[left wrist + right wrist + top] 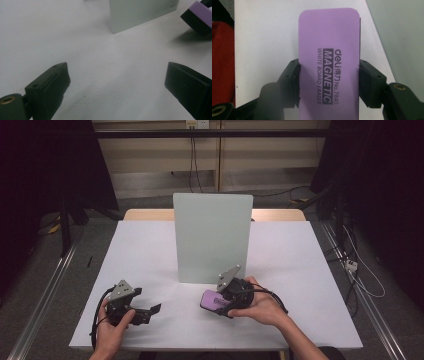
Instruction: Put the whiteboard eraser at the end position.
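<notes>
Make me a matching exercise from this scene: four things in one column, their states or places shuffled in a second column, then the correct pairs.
Things:
1. left gripper
2. right gripper
3. whiteboard eraser
4. pale green board

States or places:
A. standing upright mid-table
B. purple top, printed "MAGNETIC", clamped by its long sides
C. jaws wide apart, nothing between them
D. jaws closed on something

Pairs: 1-C, 2-D, 3-B, 4-A

Board (212, 237) upright mid-desk (140, 250); eraser (214, 299) just in front, right gripper (225, 301); left gripper (147, 312) front-left.
</notes>
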A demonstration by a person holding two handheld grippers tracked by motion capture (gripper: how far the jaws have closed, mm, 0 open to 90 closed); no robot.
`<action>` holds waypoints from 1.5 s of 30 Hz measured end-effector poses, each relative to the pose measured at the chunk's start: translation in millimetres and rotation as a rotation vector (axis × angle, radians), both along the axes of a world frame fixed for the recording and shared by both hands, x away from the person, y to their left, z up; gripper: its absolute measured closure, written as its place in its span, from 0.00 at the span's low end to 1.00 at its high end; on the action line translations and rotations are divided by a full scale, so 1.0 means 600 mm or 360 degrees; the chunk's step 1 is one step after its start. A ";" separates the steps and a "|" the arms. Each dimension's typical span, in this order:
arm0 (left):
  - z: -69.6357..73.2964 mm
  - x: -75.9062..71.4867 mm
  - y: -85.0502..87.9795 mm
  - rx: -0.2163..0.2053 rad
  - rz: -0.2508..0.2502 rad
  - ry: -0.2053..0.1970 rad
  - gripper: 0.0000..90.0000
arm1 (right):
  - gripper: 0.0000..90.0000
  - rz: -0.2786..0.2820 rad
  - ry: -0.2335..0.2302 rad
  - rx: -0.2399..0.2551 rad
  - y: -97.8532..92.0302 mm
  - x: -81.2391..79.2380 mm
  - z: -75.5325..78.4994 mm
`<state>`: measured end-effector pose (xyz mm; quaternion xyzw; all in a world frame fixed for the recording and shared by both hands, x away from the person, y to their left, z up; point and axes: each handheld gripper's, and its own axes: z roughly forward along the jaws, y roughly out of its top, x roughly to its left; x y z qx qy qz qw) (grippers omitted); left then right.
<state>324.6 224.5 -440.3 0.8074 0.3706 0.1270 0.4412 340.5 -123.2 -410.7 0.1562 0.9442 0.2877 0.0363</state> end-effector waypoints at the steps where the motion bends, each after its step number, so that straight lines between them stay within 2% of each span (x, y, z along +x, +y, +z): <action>1: 0.000 0.000 -0.001 -0.0002 -0.0002 0.0001 0.06 | 0.46 0.0003 0.0003 -0.0012 0.002 -0.001 -0.001; 4: 0.000 -0.001 -0.001 0.0000 -0.0003 0.0002 0.06 | 0.46 0.0001 0.0000 -0.0049 0.007 -0.001 -0.008; 9: 0.000 0.000 0.001 0.0003 0.0007 0.0005 0.06 | 0.46 0.0013 0.0011 -0.0053 0.010 0.000 -0.013; 36: -0.001 0.000 0.001 0.0013 0.0005 0.0018 0.06 | 0.45 -0.0049 0.0058 -0.0010 0.015 0.008 -0.037; 42: -0.002 0.000 0.000 0.0014 0.0007 0.0021 0.06 | 0.43 -0.0069 0.0097 -0.0008 0.016 0.010 -0.039; 45: -0.002 0.000 0.001 0.0014 0.0006 0.0022 0.06 | 0.37 -0.0079 0.0100 0.0006 0.015 0.012 -0.040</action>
